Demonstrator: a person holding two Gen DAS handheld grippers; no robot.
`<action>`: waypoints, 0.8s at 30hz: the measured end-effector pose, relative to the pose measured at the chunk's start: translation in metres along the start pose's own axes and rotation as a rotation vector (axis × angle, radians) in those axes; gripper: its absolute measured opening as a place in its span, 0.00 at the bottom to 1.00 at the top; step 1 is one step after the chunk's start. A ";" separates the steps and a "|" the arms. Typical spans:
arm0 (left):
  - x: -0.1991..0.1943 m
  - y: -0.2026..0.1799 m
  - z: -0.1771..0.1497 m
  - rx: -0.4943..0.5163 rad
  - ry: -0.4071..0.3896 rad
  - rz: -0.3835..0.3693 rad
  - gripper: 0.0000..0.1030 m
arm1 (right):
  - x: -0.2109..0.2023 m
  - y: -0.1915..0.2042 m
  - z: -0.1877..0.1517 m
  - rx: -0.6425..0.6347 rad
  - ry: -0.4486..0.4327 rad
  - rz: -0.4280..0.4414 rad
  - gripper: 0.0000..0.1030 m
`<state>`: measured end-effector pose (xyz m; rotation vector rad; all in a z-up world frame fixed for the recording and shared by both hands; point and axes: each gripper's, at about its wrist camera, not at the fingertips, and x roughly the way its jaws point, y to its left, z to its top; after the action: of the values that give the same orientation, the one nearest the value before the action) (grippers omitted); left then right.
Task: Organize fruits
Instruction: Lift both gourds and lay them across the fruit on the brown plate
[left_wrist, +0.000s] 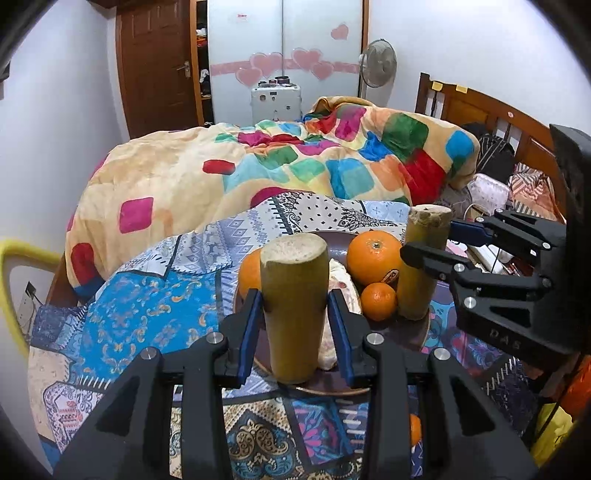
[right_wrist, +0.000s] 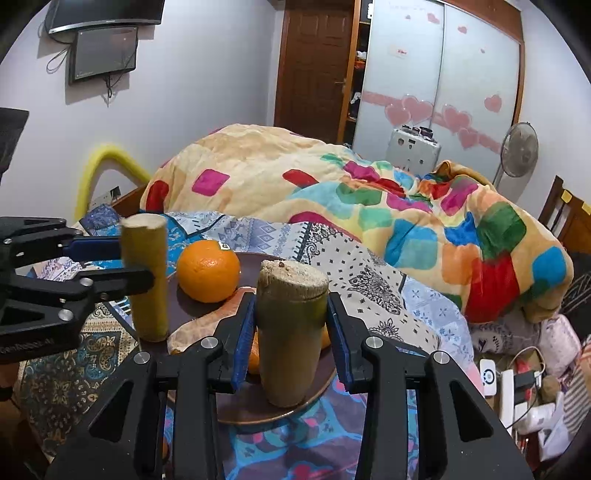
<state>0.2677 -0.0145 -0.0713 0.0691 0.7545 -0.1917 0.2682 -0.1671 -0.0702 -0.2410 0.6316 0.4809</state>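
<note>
A dark brown plate sits on the patterned cloth. My left gripper is shut on a yellow-green sugarcane piece, upright at the plate's near edge. My right gripper is shut on a second sugarcane piece, upright on the plate; it shows at the right in the left wrist view. A large orange and a small orange lie between the two pieces. Another orange is half hidden behind my left piece. A pale peel-like piece lies on the plate.
A loose orange lies on the cloth near the front edge. A bed with a colourful quilt is right behind the table. Cables and bags clutter the right side. A yellow chair back stands at the left.
</note>
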 end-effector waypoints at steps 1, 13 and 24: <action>0.002 -0.001 0.001 0.001 0.000 0.005 0.35 | 0.001 -0.001 -0.001 0.002 0.004 0.013 0.34; 0.024 -0.009 0.007 0.025 0.019 -0.003 0.35 | 0.029 -0.003 -0.024 0.013 0.113 0.061 0.36; 0.052 -0.007 0.001 -0.017 0.114 -0.026 0.36 | 0.032 -0.006 -0.028 0.045 0.137 0.114 0.35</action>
<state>0.3041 -0.0291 -0.1058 0.0542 0.8705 -0.2074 0.2792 -0.1706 -0.1115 -0.1972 0.7921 0.5622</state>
